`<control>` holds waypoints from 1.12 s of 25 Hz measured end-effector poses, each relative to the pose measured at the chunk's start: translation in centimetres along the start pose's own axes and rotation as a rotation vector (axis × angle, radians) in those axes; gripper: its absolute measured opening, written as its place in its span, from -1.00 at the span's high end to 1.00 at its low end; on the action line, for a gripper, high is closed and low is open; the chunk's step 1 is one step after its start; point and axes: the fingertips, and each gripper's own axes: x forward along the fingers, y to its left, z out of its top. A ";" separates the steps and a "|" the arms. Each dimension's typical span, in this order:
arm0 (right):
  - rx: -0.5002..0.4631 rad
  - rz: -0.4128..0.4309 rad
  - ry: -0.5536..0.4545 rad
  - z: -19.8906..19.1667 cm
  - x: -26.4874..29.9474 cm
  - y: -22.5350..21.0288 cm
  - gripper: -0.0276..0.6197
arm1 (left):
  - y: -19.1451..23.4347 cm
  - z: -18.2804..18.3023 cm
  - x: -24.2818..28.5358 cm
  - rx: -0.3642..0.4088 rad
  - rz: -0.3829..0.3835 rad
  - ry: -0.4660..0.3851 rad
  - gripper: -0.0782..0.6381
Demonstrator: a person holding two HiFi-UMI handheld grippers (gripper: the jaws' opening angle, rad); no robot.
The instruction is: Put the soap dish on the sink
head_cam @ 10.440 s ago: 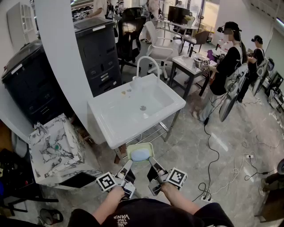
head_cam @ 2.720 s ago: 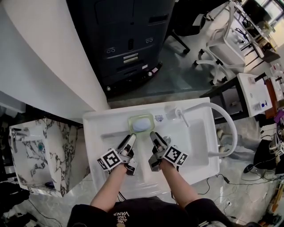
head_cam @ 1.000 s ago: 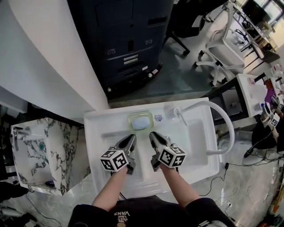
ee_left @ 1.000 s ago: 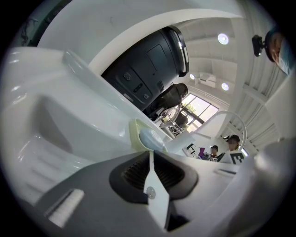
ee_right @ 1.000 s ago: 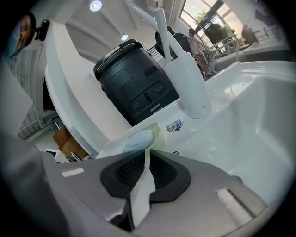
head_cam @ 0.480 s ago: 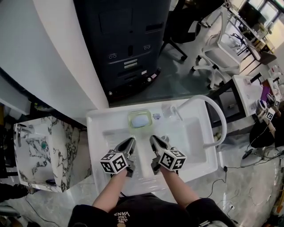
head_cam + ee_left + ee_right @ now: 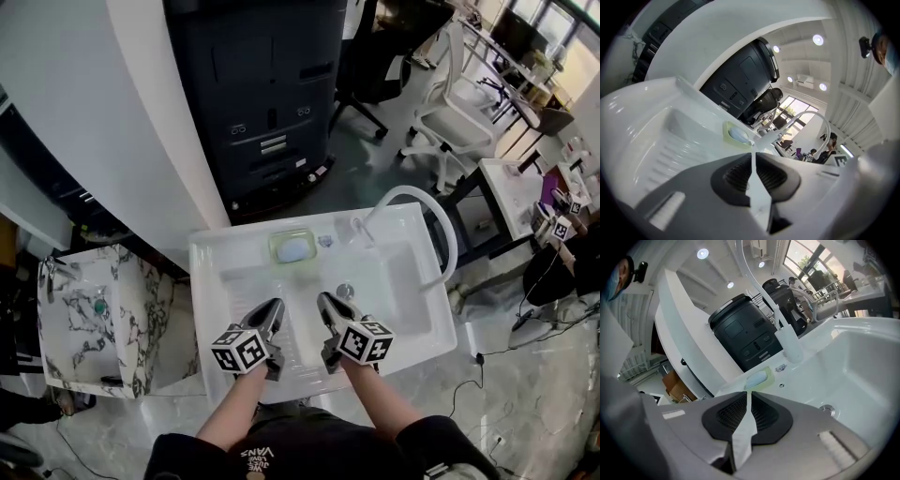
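The pale green soap dish (image 7: 292, 247) with a light blue soap in it rests on the back ledge of the white sink (image 7: 412, 323), left of the faucet base. It also shows small in the left gripper view as the dish (image 7: 736, 136) and in the right gripper view as the dish (image 7: 757, 379). My left gripper (image 7: 274, 307) and right gripper (image 7: 325, 301) hover side by side over the sink's near half, well short of the dish. Both the left gripper (image 7: 752, 153) and the right gripper (image 7: 749, 393) are shut with nothing between their pads.
A curved white faucet (image 7: 412, 199) arches over the basin on the right, with the drain (image 7: 345, 291) below it. A marble-patterned box (image 7: 94, 319) stands left of the sink, a dark cabinet (image 7: 272, 94) and a white column (image 7: 141, 122) behind it. Office chairs (image 7: 459, 103) stand at the back right.
Both grippers have drawn back from the dish toward the sink's near edge and risen a little. The dish stays on the back ledge.
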 end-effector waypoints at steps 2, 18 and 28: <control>-0.001 0.007 -0.004 -0.2 -0.8 0.5 0.82 | -0.4 -0.2 -1.0 0.008 0.002 -0.005 0.56; -0.008 0.062 -0.040 -3.1 -8.5 3.2 0.86 | -4.8 -3.5 -7.5 0.076 -0.023 -0.035 0.56; -0.039 0.059 -0.017 -5.9 -12.2 3.2 0.91 | -6.8 -6.3 -10.0 0.135 -0.045 -0.015 0.61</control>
